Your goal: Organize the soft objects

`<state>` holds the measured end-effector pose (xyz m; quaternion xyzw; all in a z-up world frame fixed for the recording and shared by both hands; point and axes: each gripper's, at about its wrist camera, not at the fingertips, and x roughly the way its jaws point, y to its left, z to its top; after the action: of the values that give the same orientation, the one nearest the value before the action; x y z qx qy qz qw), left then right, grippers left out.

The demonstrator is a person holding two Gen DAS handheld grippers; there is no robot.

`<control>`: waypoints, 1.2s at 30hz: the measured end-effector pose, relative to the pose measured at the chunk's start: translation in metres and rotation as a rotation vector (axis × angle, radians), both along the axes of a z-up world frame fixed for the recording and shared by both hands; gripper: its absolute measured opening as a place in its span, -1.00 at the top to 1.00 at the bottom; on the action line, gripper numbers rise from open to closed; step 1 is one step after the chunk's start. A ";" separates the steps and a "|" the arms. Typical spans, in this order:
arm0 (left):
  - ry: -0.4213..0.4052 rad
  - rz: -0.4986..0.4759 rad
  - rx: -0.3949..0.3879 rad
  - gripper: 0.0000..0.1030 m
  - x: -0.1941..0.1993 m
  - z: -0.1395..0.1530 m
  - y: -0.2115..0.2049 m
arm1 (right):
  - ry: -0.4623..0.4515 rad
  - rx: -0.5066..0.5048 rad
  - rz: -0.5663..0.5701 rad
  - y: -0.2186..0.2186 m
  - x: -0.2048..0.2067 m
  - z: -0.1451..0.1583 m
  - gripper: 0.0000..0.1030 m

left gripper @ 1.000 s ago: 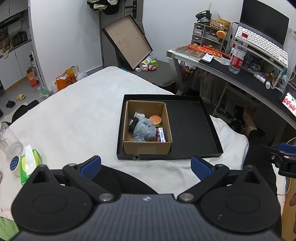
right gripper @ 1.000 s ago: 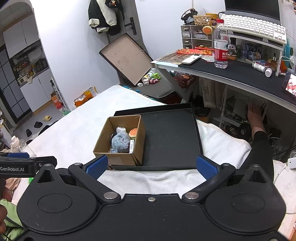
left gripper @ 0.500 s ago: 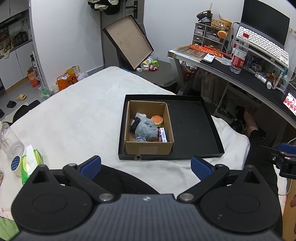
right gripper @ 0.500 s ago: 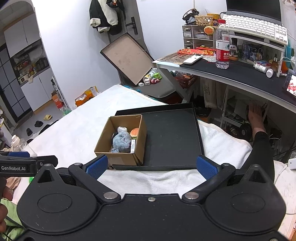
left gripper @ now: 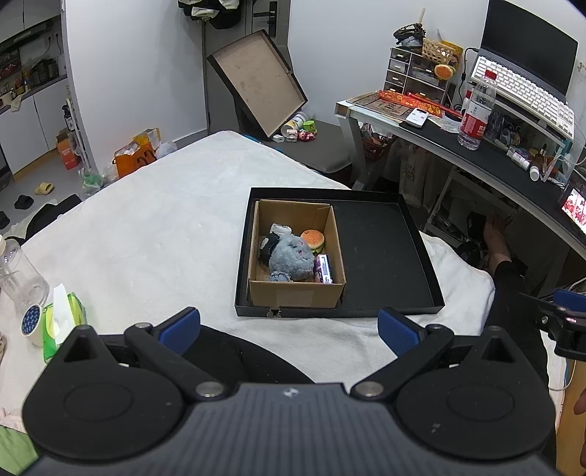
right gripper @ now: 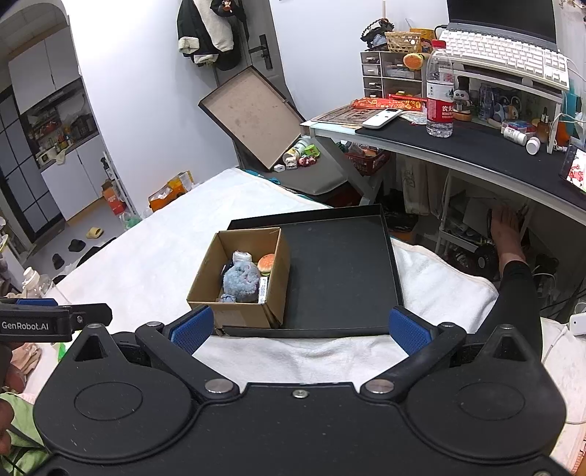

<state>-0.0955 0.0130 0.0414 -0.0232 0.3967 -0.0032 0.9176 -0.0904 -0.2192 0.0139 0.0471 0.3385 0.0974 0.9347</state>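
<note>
Toys [left gripper: 293,252] fill the box [left gripper: 296,293] at the tray's [left gripper: 381,256] left side; its right half is bare. Both grippers [left gripper: 289,329] [right gripper: 299,329] are wide, holding nothing.

Walls: plain white [left gripper: 139,73], at 12 o'clock.
Door: grey [right gripper: 273,40], clothes [right gripper: 205,33] hung beside it.
Desk: black-topped [right gripper: 476,146], at 2 o'clock.
Cabinets: white [left gripper: 33,124], at 10 o'clock.
Floor: grey [left gripper: 47,172].
</note>
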 end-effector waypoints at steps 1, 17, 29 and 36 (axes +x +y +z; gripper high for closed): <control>0.000 0.001 -0.001 -0.99 0.000 0.000 0.000 | 0.000 0.000 0.000 0.000 0.000 0.000 -1.00; 0.003 -0.002 0.004 -0.99 -0.001 0.002 -0.001 | -0.011 -0.001 0.001 0.000 -0.003 0.002 -1.00; 0.011 -0.006 0.008 -0.99 0.000 -0.002 -0.003 | -0.004 -0.005 0.010 0.001 -0.005 0.002 -1.00; 0.016 -0.024 0.003 -0.99 -0.001 -0.004 -0.007 | 0.002 -0.004 0.008 -0.001 -0.003 -0.001 -1.00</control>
<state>-0.0962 0.0058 0.0371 -0.0168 0.4042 -0.0136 0.9144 -0.0938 -0.2197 0.0134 0.0440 0.3400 0.1004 0.9340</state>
